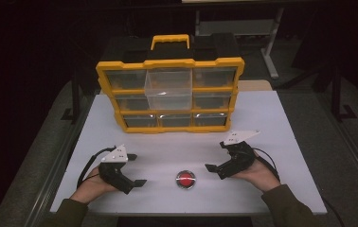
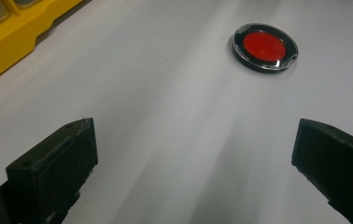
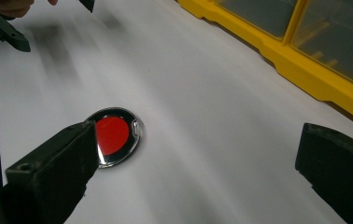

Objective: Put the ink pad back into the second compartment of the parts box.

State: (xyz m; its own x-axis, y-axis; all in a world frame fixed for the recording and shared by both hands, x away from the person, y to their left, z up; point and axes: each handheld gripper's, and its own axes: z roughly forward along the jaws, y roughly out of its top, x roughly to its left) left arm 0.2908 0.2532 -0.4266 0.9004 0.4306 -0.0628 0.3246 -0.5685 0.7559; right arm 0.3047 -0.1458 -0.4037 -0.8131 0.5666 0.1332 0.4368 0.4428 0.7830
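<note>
1. Left tool and right tool rest low on the white tabletop, both with jaws wide apart, holding nothing.
2. Between them lies a round red button.
3. Behind stands a yellow drawer box with one clear drawer pulled out.
4. Around the tabletop, the room is dark.

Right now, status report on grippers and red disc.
Left gripper and right gripper open, empty. Red disc flat on table between them, untouched. Path clear.
</note>
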